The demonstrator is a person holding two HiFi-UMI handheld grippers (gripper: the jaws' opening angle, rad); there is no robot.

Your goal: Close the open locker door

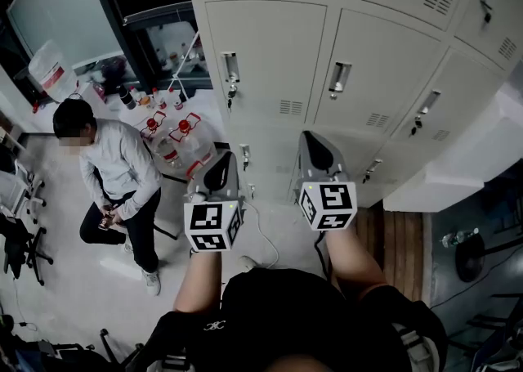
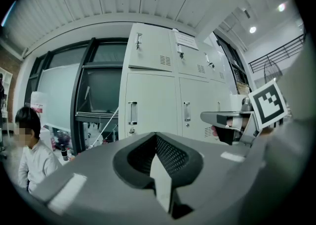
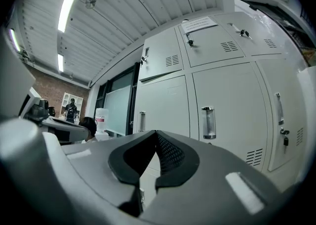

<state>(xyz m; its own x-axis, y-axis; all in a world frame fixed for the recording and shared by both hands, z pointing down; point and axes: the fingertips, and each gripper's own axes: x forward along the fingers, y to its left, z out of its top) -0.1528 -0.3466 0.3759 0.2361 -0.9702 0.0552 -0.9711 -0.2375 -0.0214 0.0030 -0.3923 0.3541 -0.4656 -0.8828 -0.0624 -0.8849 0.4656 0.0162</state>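
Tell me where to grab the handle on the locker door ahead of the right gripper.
Grip the handle at mid-height of its upright bar, coming straight from the front with the right gripper level. The bar runs vertically near the left edge of the locker door, so jaws that part sideways should straddle it; they are shut now and must open first.

Honestly, nothing here reads as actual words. A white paper notice (image 3: 197,22) is stuck near the top of an upper grey metal locker door (image 3: 217,51), but its print is way too small to make out. The clear plastic jug (image 1: 49,68) by the window has a red-and-white label (image 1: 54,76) that's illegible too. There's a tiny white logo (image 1: 214,325) on the wearer's black top (image 1: 278,313), brand unclear. The white cube (image 1: 214,226) on the left gripper (image 1: 222,162), and the one on the right gripper (image 1: 315,141), just show black square marker patterns, no letters.
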